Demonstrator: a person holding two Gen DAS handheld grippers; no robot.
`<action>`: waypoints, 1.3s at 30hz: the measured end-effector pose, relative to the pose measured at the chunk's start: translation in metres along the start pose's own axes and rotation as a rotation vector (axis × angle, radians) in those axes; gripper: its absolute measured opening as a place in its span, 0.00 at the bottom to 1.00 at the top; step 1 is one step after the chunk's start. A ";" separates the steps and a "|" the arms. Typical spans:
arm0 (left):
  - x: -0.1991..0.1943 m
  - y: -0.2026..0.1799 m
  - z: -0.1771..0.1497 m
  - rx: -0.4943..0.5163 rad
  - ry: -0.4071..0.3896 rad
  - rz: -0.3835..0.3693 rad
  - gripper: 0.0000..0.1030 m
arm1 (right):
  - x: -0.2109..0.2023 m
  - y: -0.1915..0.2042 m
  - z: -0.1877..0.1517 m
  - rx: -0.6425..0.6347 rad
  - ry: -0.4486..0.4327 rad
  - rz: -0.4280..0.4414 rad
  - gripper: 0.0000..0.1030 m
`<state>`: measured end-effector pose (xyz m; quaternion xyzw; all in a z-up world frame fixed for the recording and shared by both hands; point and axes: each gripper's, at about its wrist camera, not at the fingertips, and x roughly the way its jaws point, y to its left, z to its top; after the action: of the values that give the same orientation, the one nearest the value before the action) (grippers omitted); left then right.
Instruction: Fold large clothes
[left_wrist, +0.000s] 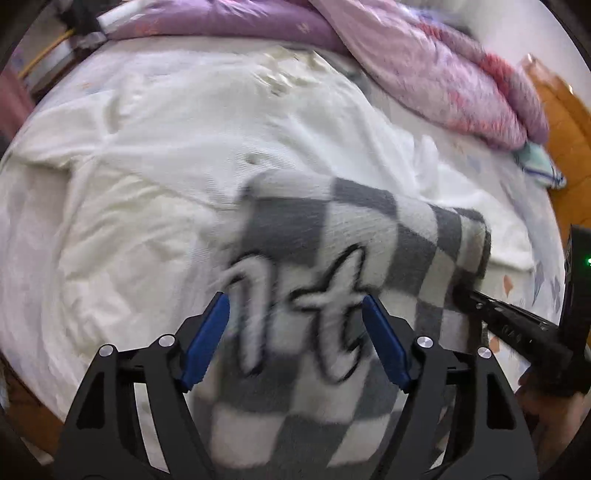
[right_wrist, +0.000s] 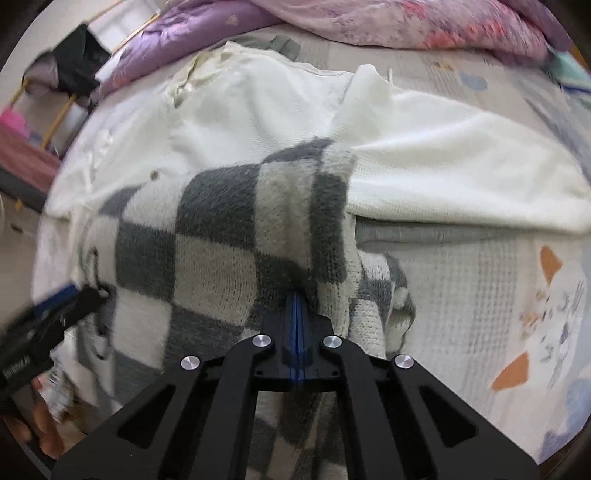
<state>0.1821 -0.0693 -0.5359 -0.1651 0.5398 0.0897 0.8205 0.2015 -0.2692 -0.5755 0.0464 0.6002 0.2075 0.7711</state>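
Right claw (right_wrist: 296, 295) pinches checkered sweater (right_wrist: 207, 236); left claw (left_wrist: 295, 306) gapes.

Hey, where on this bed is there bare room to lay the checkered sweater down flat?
The bare patterned bedsheet to the right of the grey-and-white checkered knit sweater, below the white knit garment, is free. The middle and left are crowded with white clothes, and the far edge holds the pink and purple quilts.
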 end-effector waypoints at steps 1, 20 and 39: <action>-0.008 0.009 -0.008 -0.014 -0.011 0.015 0.74 | -0.008 0.000 -0.006 0.006 -0.010 0.018 0.01; -0.017 0.057 -0.081 -0.184 0.031 0.038 0.81 | -0.053 -0.025 -0.131 0.212 -0.077 -0.004 0.69; 0.009 0.054 -0.055 -0.125 0.128 -0.021 0.93 | 0.026 -0.099 -0.101 0.381 0.061 0.407 0.92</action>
<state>0.1208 -0.0399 -0.5737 -0.2271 0.5828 0.1037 0.7733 0.1371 -0.3670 -0.6590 0.3039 0.6298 0.2427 0.6724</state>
